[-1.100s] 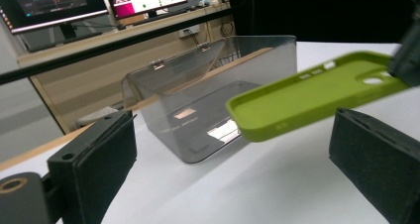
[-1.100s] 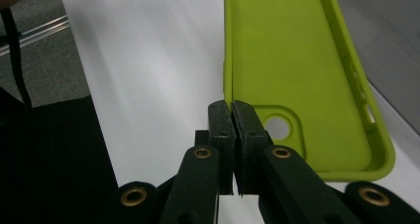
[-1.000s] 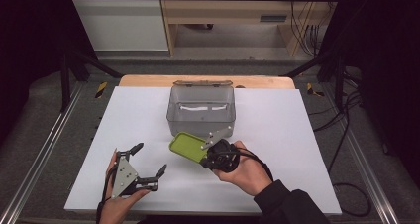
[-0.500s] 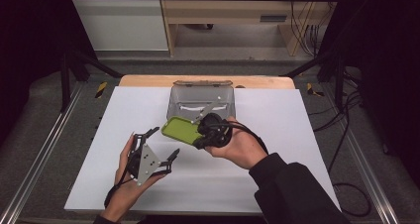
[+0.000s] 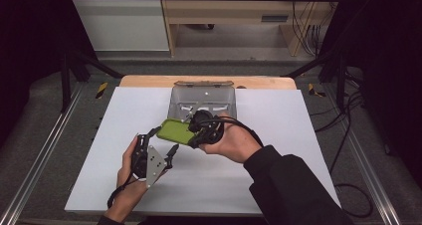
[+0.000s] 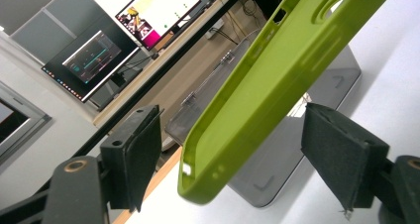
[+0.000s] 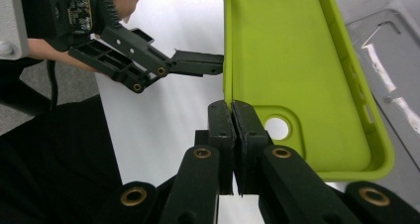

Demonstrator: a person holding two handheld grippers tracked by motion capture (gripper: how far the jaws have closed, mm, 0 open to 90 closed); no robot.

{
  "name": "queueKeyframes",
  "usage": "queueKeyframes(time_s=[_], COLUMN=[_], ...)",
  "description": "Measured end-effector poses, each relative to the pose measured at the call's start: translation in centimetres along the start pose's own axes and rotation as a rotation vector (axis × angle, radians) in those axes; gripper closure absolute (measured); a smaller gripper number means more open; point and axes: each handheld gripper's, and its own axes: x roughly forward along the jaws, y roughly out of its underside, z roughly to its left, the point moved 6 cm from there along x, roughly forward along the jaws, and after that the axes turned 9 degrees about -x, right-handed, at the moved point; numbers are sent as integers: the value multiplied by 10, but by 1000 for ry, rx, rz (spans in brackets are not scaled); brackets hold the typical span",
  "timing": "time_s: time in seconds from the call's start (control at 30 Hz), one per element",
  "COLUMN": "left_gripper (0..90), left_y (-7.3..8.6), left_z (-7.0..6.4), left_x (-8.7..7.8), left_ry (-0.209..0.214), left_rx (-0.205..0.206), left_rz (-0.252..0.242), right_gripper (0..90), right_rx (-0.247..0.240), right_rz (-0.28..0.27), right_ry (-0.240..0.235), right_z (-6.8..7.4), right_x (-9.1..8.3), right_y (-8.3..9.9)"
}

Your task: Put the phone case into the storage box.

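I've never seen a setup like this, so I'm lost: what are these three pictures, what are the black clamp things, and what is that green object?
No robot here: a person at a white table holds a two-jaw hand tool in each hand. The high view looks down from above. The left tool is at the left there, the right tool in the middle. The other two pictures come from small cameras riding on the tools, each looking along its own black jaws.

The green thing is a soft phone case. In the right gripper view the right tool's jaws are pinched on the case's rim near its round camera hole. In the left gripper view the left tool's jaws stand open on either side of the case's free end, not gripping it. Behind it on the table sits a clear grey box.
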Motion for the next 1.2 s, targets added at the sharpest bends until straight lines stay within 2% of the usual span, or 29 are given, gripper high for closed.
queueKeyframes(time_s=[0.1,0.27,0.53,0.67,0.77,0.87,1.0,1.13,1.2], left_gripper=[268,306,356,368,387,409,440,454,463], left_y=[0,5,6,5,6,7,9,10,10], left_z=[-2,-3,-6,-6,-4,-4,-4,-6,-7], left_x=[1,1,1,0,0,0,1,2,2], left_ry=[12,8,11,18,9,-2,8,10,12], left_rx=[4,46,69,61,70,78,72,99,98], left_rz=[-2,11,11,3,6,10,8,16,16], right_gripper=[878,877,877,877,877,877,877,877,877], right_rx=[-1,-10,-17,-16,-6,-7,-10,-16,-21], right_rz=[-2,6,3,0,-14,-8,1,5,11], right_ry=[-5,-21,-31,-34,-36,-41,-48,-53,-57], right_z=[2,5,6,5,4,4,5,7,9], right_x=[0,1,-2,-1,-3,-4,-3,-2,-2], right_y=[-1,-1,-2,-2,-2,-1,0,-1,-1])
